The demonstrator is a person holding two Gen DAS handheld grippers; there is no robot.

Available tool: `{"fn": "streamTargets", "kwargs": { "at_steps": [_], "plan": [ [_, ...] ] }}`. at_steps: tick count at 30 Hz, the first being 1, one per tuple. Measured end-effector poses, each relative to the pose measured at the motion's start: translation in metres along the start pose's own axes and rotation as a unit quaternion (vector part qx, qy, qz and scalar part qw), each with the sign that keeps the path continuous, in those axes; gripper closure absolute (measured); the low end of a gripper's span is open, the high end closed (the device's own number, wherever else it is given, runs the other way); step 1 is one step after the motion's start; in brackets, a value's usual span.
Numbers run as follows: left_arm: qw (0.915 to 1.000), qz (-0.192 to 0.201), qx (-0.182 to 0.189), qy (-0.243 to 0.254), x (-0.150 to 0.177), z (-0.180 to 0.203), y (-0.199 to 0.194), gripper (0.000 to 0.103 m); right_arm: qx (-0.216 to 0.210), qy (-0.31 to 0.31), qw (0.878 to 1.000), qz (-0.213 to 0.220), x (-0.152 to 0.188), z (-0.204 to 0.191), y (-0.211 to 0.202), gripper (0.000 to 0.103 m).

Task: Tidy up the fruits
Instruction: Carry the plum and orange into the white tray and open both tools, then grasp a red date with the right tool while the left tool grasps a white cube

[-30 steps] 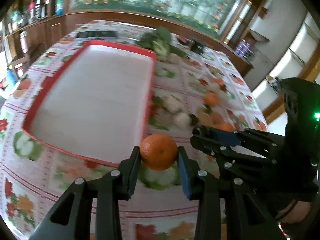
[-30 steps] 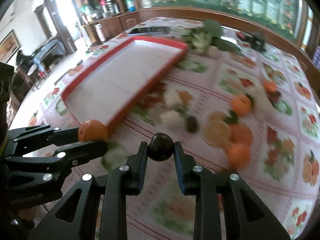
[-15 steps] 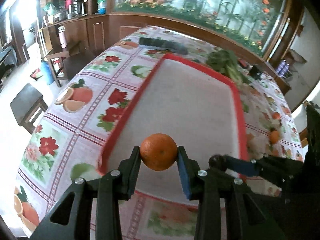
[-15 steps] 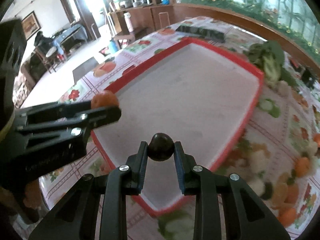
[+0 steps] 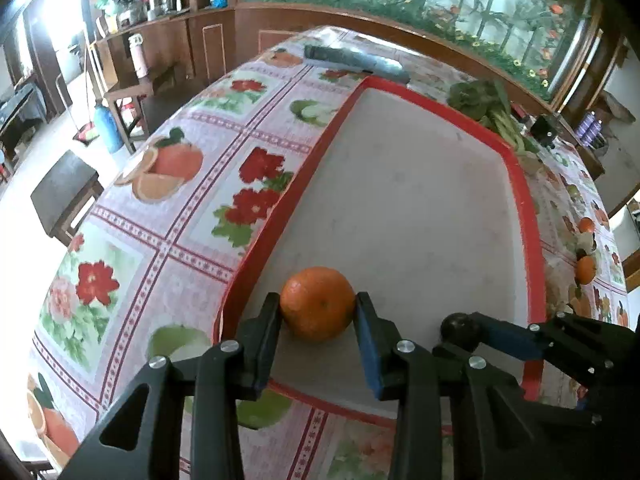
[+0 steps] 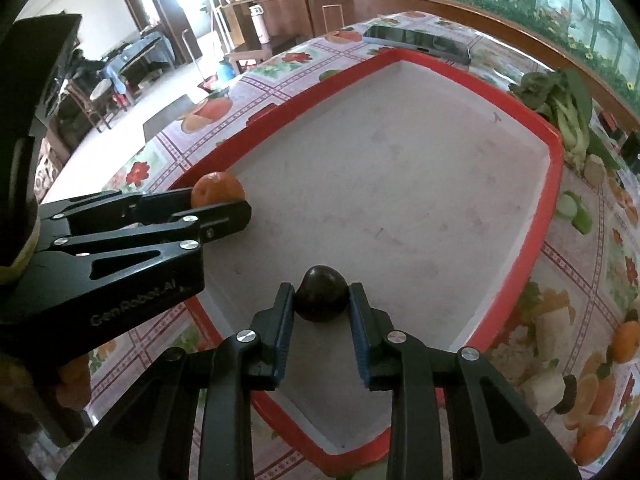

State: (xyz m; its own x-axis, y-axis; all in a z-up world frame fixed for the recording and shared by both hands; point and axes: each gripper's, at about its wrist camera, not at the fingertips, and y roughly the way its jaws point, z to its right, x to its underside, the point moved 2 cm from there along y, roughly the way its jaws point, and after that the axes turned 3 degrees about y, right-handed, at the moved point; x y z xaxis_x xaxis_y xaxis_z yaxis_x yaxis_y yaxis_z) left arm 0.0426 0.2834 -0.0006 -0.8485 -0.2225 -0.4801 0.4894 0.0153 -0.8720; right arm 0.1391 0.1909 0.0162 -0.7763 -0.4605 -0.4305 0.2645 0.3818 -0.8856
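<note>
In the lower centre of the left wrist view, you are holding the left gripper (image 5: 318, 312) with its jaws clenched on an orange (image 5: 317, 303), which is sitting low over, and apparently touching, the near left corner of the red-rimmed tray (image 5: 276, 216). At the lower right of the frame, the right gripper (image 5: 460, 330) is carrying a dark fruit (image 5: 459, 328) over the tray's near edge. The tray floor is showing no other fruit. At the right edge of the frame, loose oranges (image 5: 585, 269) are lying on the patterned tablecloth (image 5: 160, 208), well apart from the tray. No writing is legible here.

In the lower centre of the right wrist view, you are grasping the dark fruit (image 6: 321, 299) between the right gripper's (image 6: 322, 304) jaws, low over the tray's (image 6: 554, 184) near end; contact with the floor cannot be told. At the middle left, the left gripper (image 6: 224, 200) is gripping the orange (image 6: 217, 189) just inside the tray's left rim. At the lower right, several oranges (image 6: 625, 341) and other pieces are lying on the cloth. Leafy greens (image 6: 568, 108) are lying beyond the tray's far right corner.

Judged from this, the task is at an early stage: you are delivering the first two fruits, neither is released, and the loose fruit is waiting.

The left gripper body is carrying pale lettering reading roughly "GenRobot.AI"; the characters are partly indistinct.
</note>
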Motion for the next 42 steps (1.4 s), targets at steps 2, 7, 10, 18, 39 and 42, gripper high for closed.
{"fn": "streamTargets", "kwargs": {
  "at_steps": [2,7,10,18,39,42],
  "plan": [
    [1.0,0.003,0.0,-0.002,0.002,-0.001,-0.002,0.059,0.003,0.002,1.0,0.0,0.0,0.0,0.001,0.068],
    [0.9994,0.027,-0.022,0.008,0.003,0.004,-0.016,0.035,0.012,0.009,1.0,0.001,0.006,0.002,-0.004,0.068],
    [0.9989,0.036,-0.029,0.01,0.005,0.004,-0.024,0.034,0.016,0.013,1.0,0.006,0.008,0.003,-0.009,0.068],
    [0.9988,0.038,-0.029,0.008,0.015,0.009,-0.039,0.033,0.024,0.023,0.999,0.018,0.018,0.006,-0.026,0.067],
    [0.996,0.039,0.016,0.079,0.038,0.116,-0.061,0.026,0.079,0.103,0.989,0.072,0.087,0.087,-0.104,0.049],
    [0.994,0.035,0.025,0.1,0.045,0.14,-0.061,0.026,0.094,0.12,0.985,0.077,0.102,0.109,-0.114,0.049]
  ]
}}
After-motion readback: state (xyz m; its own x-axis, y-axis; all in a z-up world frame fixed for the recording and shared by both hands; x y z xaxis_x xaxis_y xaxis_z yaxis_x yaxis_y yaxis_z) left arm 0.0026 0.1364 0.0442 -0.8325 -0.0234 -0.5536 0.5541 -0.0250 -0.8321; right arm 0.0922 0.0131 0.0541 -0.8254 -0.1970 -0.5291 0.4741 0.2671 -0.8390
